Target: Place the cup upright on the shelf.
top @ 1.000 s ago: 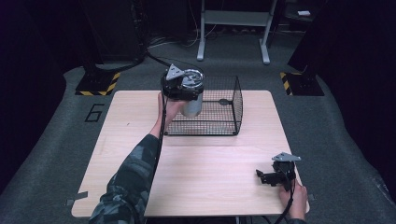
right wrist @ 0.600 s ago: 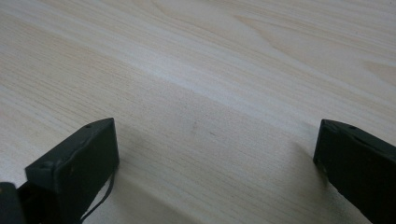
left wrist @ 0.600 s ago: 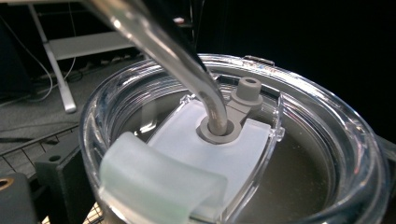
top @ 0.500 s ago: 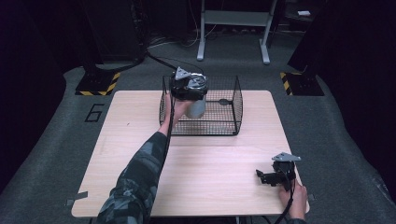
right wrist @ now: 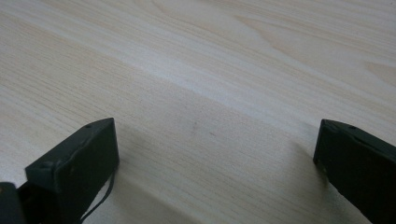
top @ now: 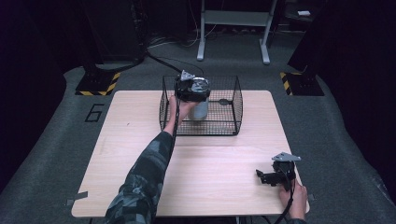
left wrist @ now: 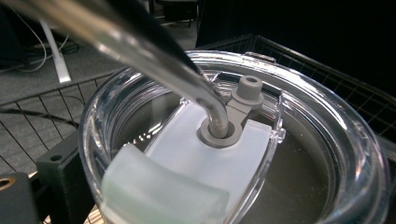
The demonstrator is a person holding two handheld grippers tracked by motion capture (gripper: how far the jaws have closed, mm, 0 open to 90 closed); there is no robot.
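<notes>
A silver tumbler (top: 201,110) with a clear lid (left wrist: 299,154) and a bent straw (left wrist: 154,60) hangs inside the black wire basket (top: 233,108), near its left wall. My left gripper (top: 192,91) is shut on the tumbler's top from above. In the left gripper view one black finger (left wrist: 58,175) presses the lid's rim at the lower left. Whether the tumbler touches the basket floor is hidden. My right gripper (top: 264,177) rests on the wooden table (top: 135,140) at the front right, open, with bare wood between its fingers (right wrist: 77,158).
The basket stands at the table's back middle, with a small dark thing (top: 224,101) on its floor to the right of the tumbler. Black stands with yellow-striped feet (top: 98,84) and a white frame (top: 233,28) are on the floor beyond.
My left gripper has carried the tumbler rightward, from above the basket's left wall to inside the basket. The right gripper has stayed put.
</notes>
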